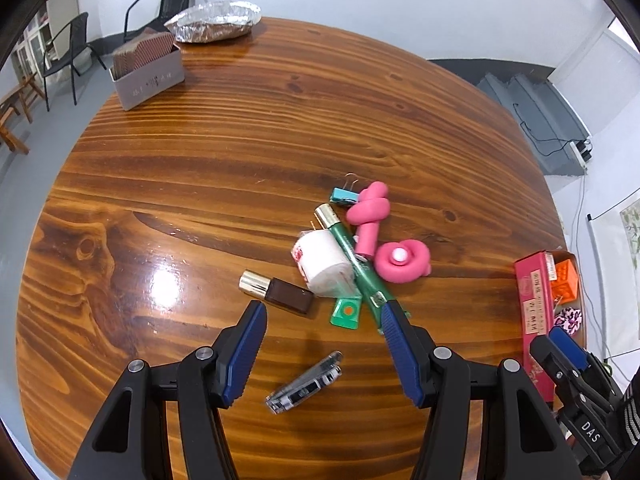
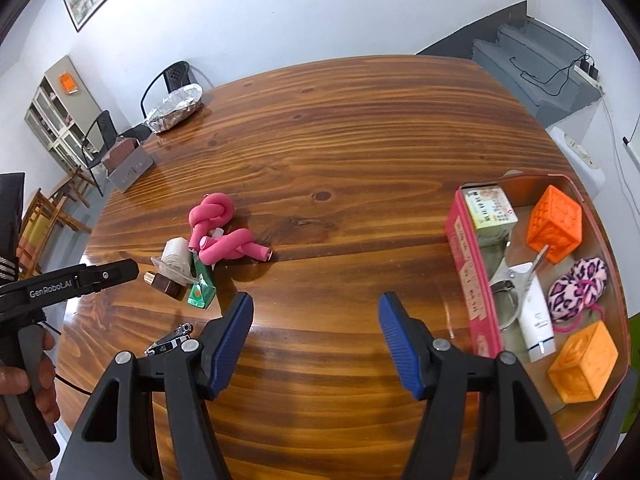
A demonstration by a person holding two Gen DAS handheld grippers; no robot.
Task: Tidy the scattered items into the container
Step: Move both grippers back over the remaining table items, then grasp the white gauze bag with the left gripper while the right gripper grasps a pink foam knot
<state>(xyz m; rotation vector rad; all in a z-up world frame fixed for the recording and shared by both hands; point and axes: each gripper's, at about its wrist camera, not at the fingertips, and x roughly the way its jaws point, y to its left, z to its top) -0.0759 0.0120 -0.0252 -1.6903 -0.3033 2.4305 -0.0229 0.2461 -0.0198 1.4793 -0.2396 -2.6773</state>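
Right wrist view is showing a large glossy brown wooden table [image 2: 360, 128] carrying everything. At its right edge is sitting the pink-rimmed open container box [image 2: 466, 264], already holding two orange textured cubes [image 2: 554, 226], a white tube [image 2: 538, 320], a pink leopard-print fabric pouch [image 2: 576, 288], metal tongs and a small printed carton; judging by this, the tidying is well along. Toward the left edge of the table the remaining scattered items are lying in a loose heap, well apart from the box: two knotted pink foam rollers [image 2: 230, 246], a white wrapped roll [image 2: 176, 258], a green sachet [image 2: 202, 286], a small brown bottle with a gold cap [image 2: 162, 282], and a clear nail clipper [image 2: 170, 342] nearest the front edge.

The right gripper [image 2: 316, 316] is hanging released and empty over bare wood between heap and box, probably waiting its turn.

Left wrist view is showing the left gripper [image 1: 324, 320] spread apart and grasping nothing, angled down over the heap, with the nail clipper [image 1: 306, 384] lying loose below its blue pads [image 1: 244, 352], seemingly lining up for a pick. A green pen [image 1: 352, 258] and a teal binder clip [image 1: 343, 196] are also lying there.
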